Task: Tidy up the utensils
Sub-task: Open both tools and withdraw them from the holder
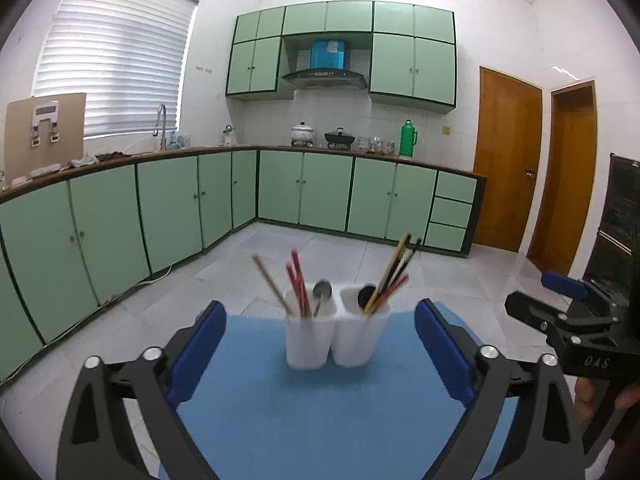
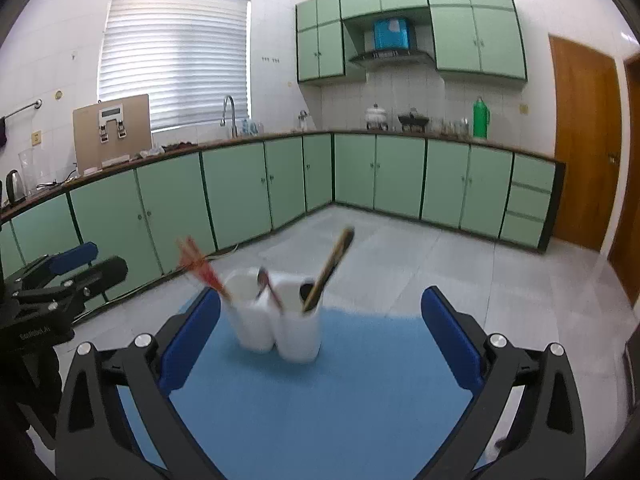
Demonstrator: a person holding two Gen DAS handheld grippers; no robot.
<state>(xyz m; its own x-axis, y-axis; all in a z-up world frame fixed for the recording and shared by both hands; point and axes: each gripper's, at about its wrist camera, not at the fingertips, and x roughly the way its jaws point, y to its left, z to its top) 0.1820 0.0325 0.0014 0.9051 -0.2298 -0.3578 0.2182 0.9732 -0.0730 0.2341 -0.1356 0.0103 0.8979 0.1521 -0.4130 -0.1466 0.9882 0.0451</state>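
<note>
Two white cups stand side by side on a blue mat (image 1: pixel 320 412). The left cup (image 1: pixel 309 340) holds red chopsticks (image 1: pixel 297 280), a tan chopstick and a metal spoon (image 1: pixel 321 294). The right cup (image 1: pixel 360 338) holds dark and yellow chopsticks (image 1: pixel 394 270) and a black spoon. My left gripper (image 1: pixel 320 344) is open and empty, just short of the cups. In the right wrist view the cups (image 2: pixel 280 324) stand left of centre, blurred. My right gripper (image 2: pixel 320 328) is open and empty. The right gripper also shows at the right edge of the left wrist view (image 1: pixel 568 308).
The blue mat (image 2: pixel 320 392) covers a small table above a grey tiled floor (image 1: pixel 248 264). Green cabinets (image 1: pixel 168 204) run along the far walls. Wooden doors (image 1: pixel 508 160) are at the right. The left gripper shows at the left edge of the right wrist view (image 2: pixel 72 272).
</note>
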